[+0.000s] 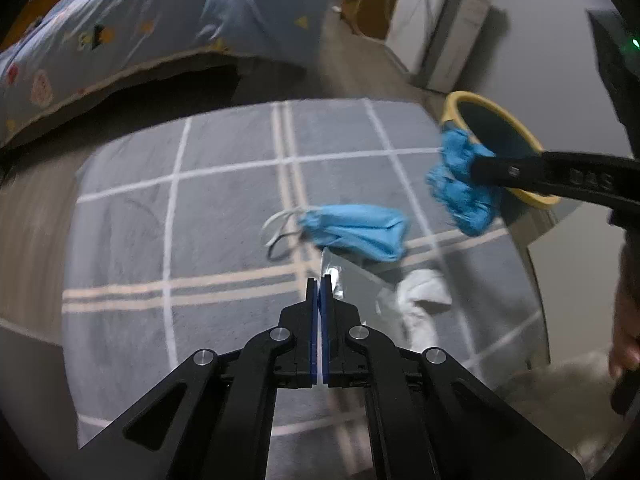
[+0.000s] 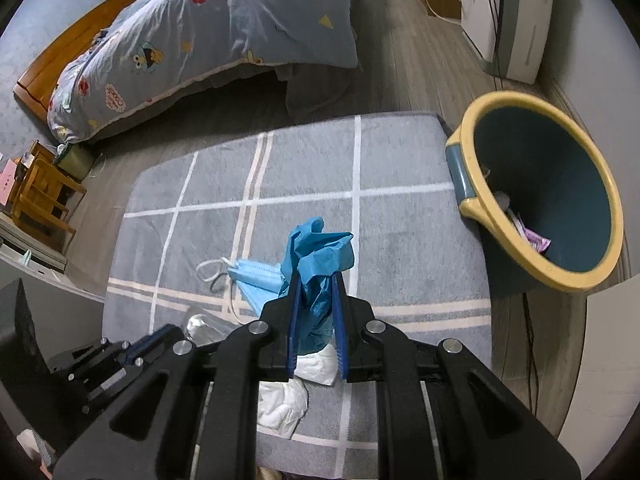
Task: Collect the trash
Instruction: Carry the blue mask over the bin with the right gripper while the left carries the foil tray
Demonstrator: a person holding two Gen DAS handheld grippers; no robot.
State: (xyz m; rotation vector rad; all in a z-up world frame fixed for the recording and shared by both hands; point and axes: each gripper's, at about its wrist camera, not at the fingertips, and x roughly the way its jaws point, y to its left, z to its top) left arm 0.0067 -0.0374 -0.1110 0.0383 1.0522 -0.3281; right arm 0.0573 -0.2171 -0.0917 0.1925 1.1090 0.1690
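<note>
Right tongs point(image 2: 316, 304) are gripping a crumpled blue glove point(image 2: 320, 256) above the grey rug point(image 2: 400, 248), with the yellow-rimmed bin point(image 2: 472, 204) lying to their right, nearer this hand. Left tongs point(image 1: 319, 292) are closing tight on a clear wrapper point(image 1: 334, 276), just short of the blue face mask point(image 1: 356, 234).

Crumpled blue glove point(image 2: 316, 276) held aloft, blue mask point(image 1: 356, 236) on rug, tilted bin point(image 2: 544, 200)

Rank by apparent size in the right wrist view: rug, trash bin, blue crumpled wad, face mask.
1. Rug
2. Trash bin
3. Blue crumpled wad and face mask: unsure, since the mask is partly hidden.
</note>
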